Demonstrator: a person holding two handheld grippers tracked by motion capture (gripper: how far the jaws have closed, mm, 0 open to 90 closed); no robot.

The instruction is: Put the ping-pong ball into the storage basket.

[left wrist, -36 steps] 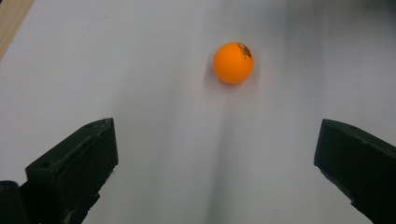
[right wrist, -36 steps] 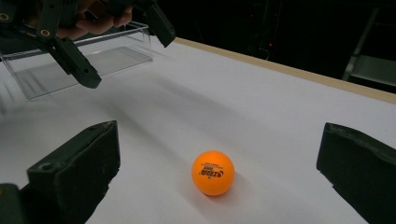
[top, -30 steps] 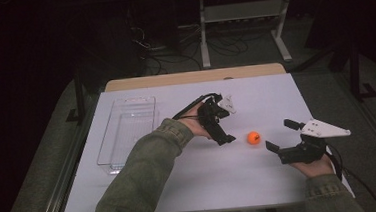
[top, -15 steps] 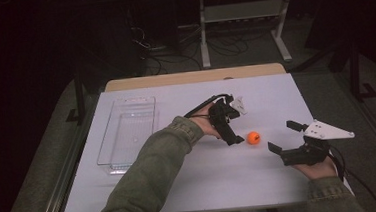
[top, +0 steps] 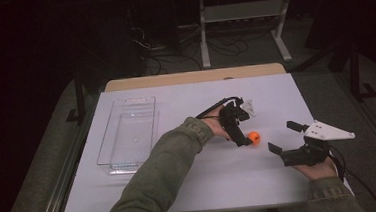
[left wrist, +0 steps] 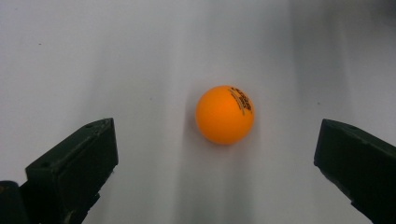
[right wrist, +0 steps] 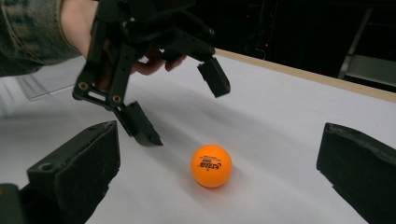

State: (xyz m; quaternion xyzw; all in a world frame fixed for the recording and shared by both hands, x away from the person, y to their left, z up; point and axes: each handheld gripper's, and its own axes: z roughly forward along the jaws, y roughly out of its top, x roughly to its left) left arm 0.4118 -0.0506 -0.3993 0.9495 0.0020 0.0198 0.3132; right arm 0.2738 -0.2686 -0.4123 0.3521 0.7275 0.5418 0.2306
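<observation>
A small orange ball lies on the white table sheet, right of centre. My left gripper hangs just above the ball's left side, open, its jaws pointing down. In the left gripper view the ball sits on the sheet between and slightly beyond the wide-apart jaws of that gripper. My right gripper rests open to the right of the ball and faces it. The right gripper view shows the ball between its own jaws, with the left gripper over the ball.
A clear plastic tray stands on the left part of the sheet, with nothing seen inside. The table's wooden far edge runs behind it. Beyond that are a dark floor, cables and a metal stand.
The left gripper has moved right and down toward the ball, open throughout. The right gripper shifted slightly right. The ball has stayed in place.
</observation>
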